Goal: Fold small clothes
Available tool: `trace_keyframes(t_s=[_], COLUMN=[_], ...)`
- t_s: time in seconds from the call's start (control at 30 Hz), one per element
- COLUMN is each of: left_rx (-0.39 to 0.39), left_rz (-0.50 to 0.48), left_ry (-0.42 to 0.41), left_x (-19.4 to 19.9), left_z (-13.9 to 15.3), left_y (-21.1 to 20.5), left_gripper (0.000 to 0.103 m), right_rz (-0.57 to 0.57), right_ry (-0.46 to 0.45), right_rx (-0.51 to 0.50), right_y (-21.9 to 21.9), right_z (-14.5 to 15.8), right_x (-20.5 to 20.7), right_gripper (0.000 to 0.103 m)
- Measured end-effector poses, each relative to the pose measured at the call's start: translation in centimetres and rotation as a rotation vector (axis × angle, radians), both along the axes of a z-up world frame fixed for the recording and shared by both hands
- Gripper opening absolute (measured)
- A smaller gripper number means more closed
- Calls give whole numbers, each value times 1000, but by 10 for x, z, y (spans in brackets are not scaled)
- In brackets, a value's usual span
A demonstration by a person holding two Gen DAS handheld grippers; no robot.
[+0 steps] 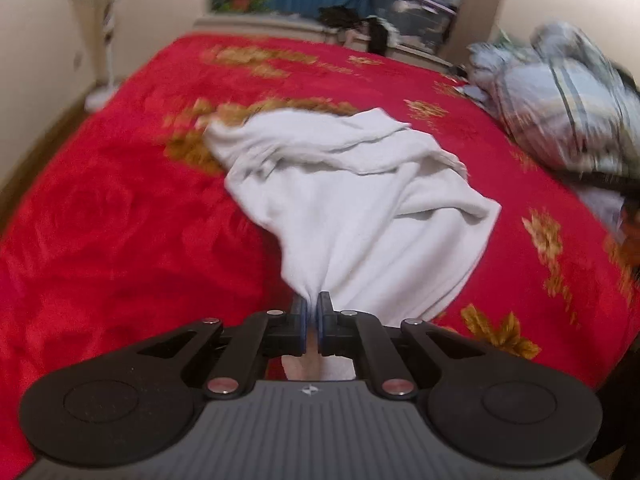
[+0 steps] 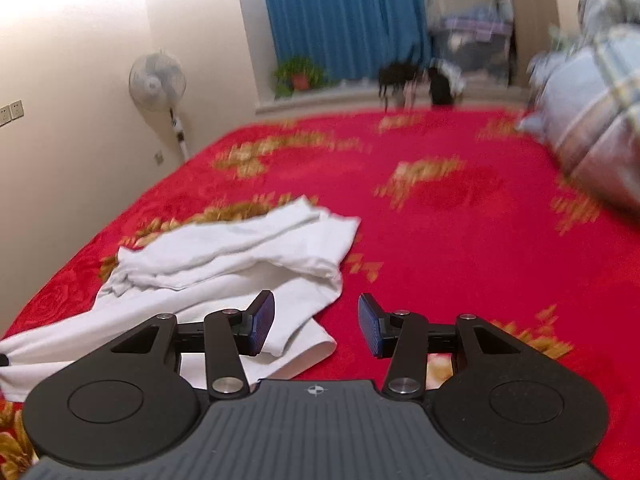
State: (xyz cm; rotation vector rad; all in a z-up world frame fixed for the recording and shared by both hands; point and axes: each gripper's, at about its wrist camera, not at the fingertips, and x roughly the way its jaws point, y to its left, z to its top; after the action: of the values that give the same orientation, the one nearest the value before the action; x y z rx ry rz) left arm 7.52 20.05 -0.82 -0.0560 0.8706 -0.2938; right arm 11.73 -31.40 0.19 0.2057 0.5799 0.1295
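Left tool (image 1: 313,307) pinches white garment (image 1: 352,200) hem over open red blanket (image 1: 120,220).

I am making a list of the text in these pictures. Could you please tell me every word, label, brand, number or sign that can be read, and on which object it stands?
No readable words or numbers in either view.
Left gripper body: small round crosshair emblem, no letters.
Right gripper body: same emblem, no letters.
White garment, red blanket: no print, only a gold flower pattern.
Stored boxes: too blurred to read.

Soft indoor light, heavy motion blur, fisheye-bent edges, wall perhaps overexposed in right view
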Motion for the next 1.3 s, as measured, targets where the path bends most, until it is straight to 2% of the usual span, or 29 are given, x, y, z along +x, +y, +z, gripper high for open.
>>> trace_keyframes(t_s=[0.07, 0.13, 0.2, 0.33, 0.43, 0.5, 0.53, 0.63, 0.7, 0.73, 0.8, 0.83, 0.87, 1.03, 1.1, 1.2, 1.23, 1.3], left_rx=[-17, -50, -74, -78, -67, -56, -56, -71, -74, -75, -79, -78, -76, -76, -87, -100, -102, -92], left_rz=[58, 64, 60, 73, 59, 56, 60, 74, 79, 82, 92, 95, 98, 117, 132, 147, 146, 135], left_ry=[43, 38, 52, 118, 128, 127, 131, 133, 130, 131, 131, 129, 128, 117, 118, 114, 109, 88], left_x=[8, 16, 23, 35, 35, 37, 37, 37, 35, 33, 28, 27, 25, 20, 22, 26, 27, 27], left_z=[-9, -7, -11, -31, -38, -42, -44, -45, -44, -44, -43, -43, -43, -42, -43, -42, -42, -39], left_y=[10, 13, 13, 6, 0, -2, -2, -2, -2, -2, -2, -3, -3, -2, -1, -1, -2, -6], left_gripper=[7, 13, 37, 38, 38, 38, 38, 38, 38, 38, 38, 38, 38, 38, 38, 35, 31, 13], right_rz=[37, 94, 122, 144, 140, 144, 150, 162, 162, 151, 106, 79, 52, 59, 66, 87, 103, 126], right_ry=[39, 86, 131, 187, 213, 213, 213, 208, 192, 192, 208, 210, 204, 218, 232, 230, 215, 163], right_rx=[4, 9, 9, -6, -7, -23, -34, -15, -19, -18, -9, -8, -9, 3, 3, -32, -49, -33], right_y=[8, 17, 26, 38, 44, 45, 44, 42, 40, 36, 27, 23, 19, 14, 17, 26, 29, 31], right_z=[-15, -31, -49, -80, -97, -104, -106, -105, -101, -100, -98, -97, -97, -107, -113, -118, -116, -106], right_x=[20, 41, 58, 90, 105, 109, 110, 109, 105, 104, 102, 101, 100, 106, 109, 109, 107, 99], right_gripper=[51, 55, 58, 60, 58, 48, 39, 25, 24, 24, 33, 45, 51, 50, 44, 18, 8, 6])
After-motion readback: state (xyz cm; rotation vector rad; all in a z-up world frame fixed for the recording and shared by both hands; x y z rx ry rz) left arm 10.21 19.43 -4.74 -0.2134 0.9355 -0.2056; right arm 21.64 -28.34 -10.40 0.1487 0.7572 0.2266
